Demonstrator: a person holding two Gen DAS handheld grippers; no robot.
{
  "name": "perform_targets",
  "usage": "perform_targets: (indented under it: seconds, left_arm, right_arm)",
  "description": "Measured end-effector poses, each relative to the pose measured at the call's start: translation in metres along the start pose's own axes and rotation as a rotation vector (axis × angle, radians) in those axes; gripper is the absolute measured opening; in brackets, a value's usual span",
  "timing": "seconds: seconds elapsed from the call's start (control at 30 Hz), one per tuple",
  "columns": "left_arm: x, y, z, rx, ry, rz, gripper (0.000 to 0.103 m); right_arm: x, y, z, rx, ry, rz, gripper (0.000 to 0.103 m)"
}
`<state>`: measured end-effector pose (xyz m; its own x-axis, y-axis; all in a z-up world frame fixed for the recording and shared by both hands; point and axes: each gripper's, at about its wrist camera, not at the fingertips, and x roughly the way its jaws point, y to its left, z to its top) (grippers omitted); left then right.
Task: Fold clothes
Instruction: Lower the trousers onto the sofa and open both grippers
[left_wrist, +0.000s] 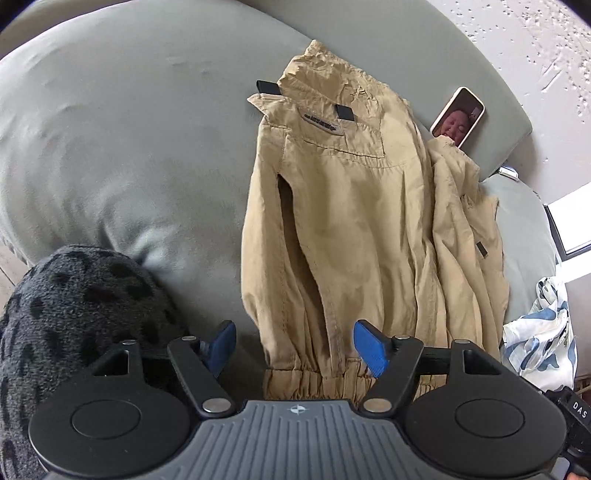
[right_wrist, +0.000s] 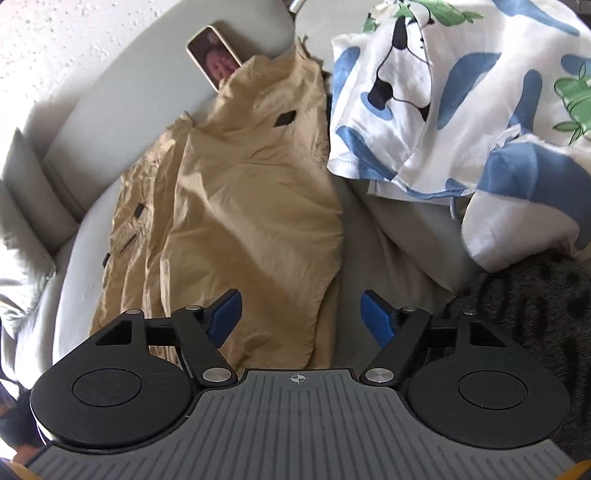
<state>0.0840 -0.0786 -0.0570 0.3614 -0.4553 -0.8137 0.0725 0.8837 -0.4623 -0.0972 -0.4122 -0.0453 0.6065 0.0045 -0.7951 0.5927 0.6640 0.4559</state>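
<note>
A tan pair of trousers (left_wrist: 354, 221) lies lengthwise on the grey sofa seat (left_wrist: 129, 147), waistband far, elastic cuffs near. My left gripper (left_wrist: 295, 347) is open and empty, its blue pads just above the near cuff. In the right wrist view the trousers (right_wrist: 240, 206) lie with one leg folded over the other. My right gripper (right_wrist: 301, 317) is open and empty over the near end of the trousers, its left pad above the fabric.
A phone (left_wrist: 458, 118) with a lit screen leans on the sofa back behind the trousers; it also shows in the right wrist view (right_wrist: 216, 55). A white, blue and green patterned cloth (right_wrist: 461, 103) lies to the right. A dark spotted fleece (left_wrist: 74, 314) is at the near left.
</note>
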Motion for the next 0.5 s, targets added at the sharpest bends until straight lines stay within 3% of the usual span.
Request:
perform_targets:
  seconds: [0.2,0.3,0.33,0.37,0.4,0.43,0.5]
  left_arm:
    - [-0.003,0.000,0.002,0.008,-0.010,-0.017,0.068]
    - [-0.011,0.000,0.004,0.015,-0.030,-0.021,0.063]
    - [-0.014,0.000,0.004,0.017,-0.036,-0.023,0.055]
    - [-0.017,-0.001,0.005,0.019,-0.043,-0.025,0.048]
    - [-0.020,-0.001,0.005,0.021,-0.050,-0.026,0.027]
    - [-0.023,-0.001,0.006,0.023,-0.056,-0.028,0.012]
    - [-0.029,-0.001,0.007,0.028,-0.069,-0.031,0.007]
  right_arm:
    - [0.024,-0.015,0.005,0.086,0.047,0.013,0.070]
    - [0.039,-0.023,0.004,0.138,0.083,0.006,0.062]
    - [0.039,-0.021,0.002,0.120,0.082,0.015,0.062]
    - [0.039,-0.018,0.001,0.096,0.078,0.026,0.055]
    - [0.039,-0.015,-0.001,0.072,0.074,0.038,0.031]
    - [0.039,-0.012,-0.003,0.048,0.070,0.049,0.021]
    - [0.037,-0.002,-0.006,-0.011,0.056,0.052,0.006]
